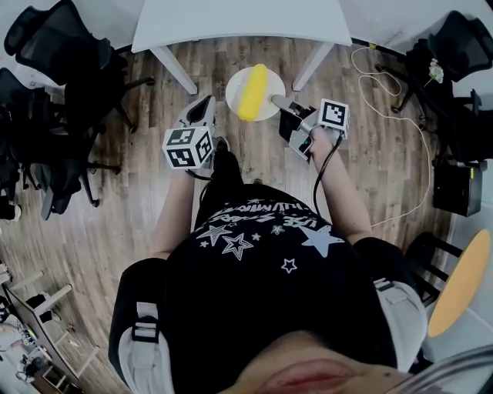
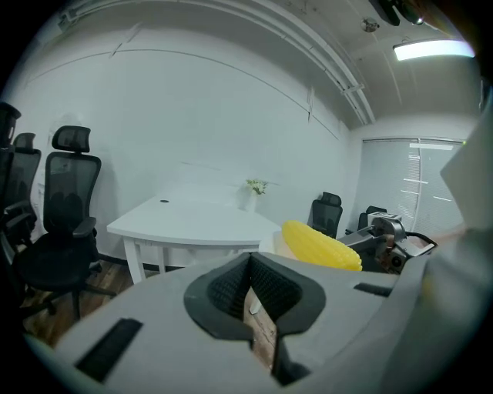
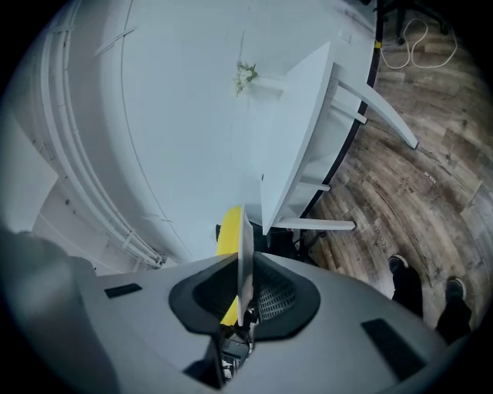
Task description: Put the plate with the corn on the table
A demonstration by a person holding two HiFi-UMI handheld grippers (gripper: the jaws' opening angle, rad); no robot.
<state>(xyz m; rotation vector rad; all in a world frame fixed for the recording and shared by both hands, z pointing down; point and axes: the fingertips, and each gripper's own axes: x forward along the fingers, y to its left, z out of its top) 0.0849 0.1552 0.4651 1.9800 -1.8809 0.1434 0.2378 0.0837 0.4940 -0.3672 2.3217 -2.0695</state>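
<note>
Clamping plate (image 1: 233, 89) rim in right gripper (image 1: 277, 99), corn (image 1: 253, 92) on it, left gripper (image 1: 203, 105) closed

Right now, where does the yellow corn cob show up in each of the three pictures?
Head view: top centre, the yellow corn cob lies on the round white plate.
Left gripper view: right of centre, beside the table's edge.
Right gripper view: a yellow sliver just left of the plate's edge, lower centre.
Shared landmark: the white table.
</note>
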